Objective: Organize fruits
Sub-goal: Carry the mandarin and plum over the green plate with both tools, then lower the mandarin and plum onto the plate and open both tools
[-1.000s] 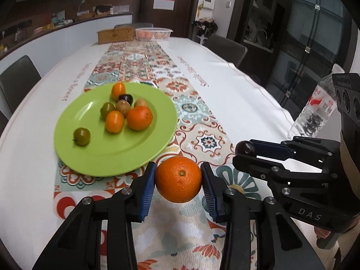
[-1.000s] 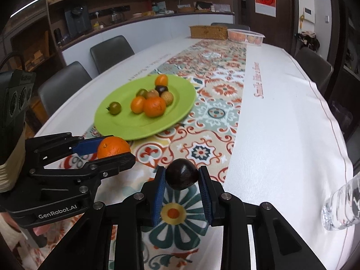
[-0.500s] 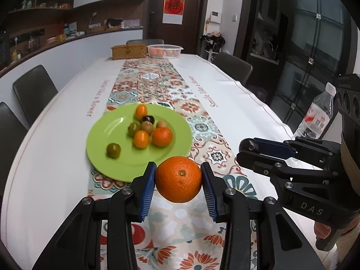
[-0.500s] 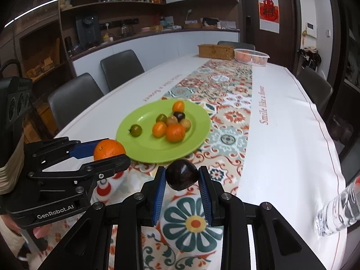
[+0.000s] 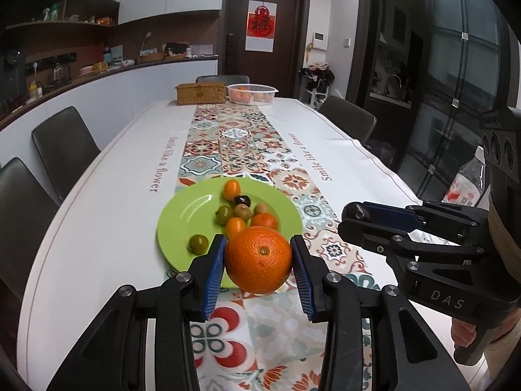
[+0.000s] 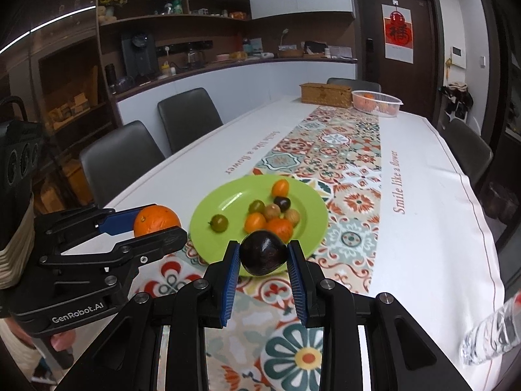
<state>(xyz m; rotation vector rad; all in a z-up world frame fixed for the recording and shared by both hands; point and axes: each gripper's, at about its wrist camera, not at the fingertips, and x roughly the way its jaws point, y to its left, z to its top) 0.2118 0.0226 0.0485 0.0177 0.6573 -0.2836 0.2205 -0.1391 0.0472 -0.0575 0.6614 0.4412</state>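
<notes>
Left wrist view: the left claw (image 5: 259,262) pinches a large round orange fruit (image 5: 258,259) between its two blue ribbed pads, one pad pressed to each side. The orange sits at the fingertips, clear of the bench (image 5: 107,215) surface, in front of the near rim of a round lime-green plate (image 5: 182,215). The plate rests partly on the patterned floral table runner (image 5: 234,143) running down the middle of the bench, toward the near end. On the plate lie several small fruits (image 5: 242,211): orange, green, brownish and one dark, grouped at the centre, with one green fruit apart near the left rim.

The right claw (image 5: 355,211) appears at the right of this view, beside the plate's right rim, closed on a dark fruit. A clear plastic water bottle (image 5: 465,182) with a red label stands near the right edge of the bench.

Right wrist view: the right claw (image 6: 263,255) pinches a dark, near-black rounded fruit (image 6: 263,253) between its blue pads, held above the runner just in front of the plate's (image 6: 215,208) near rim. The left claw (image 6: 156,223) shows at the left, gripping the orange (image 6: 156,218) beside the plate's left rim.

At the far end of the bench stand a woven rectangular basket (image 6: 325,93) and a white plastic mesh basket (image 6: 376,102) side by side.
</notes>
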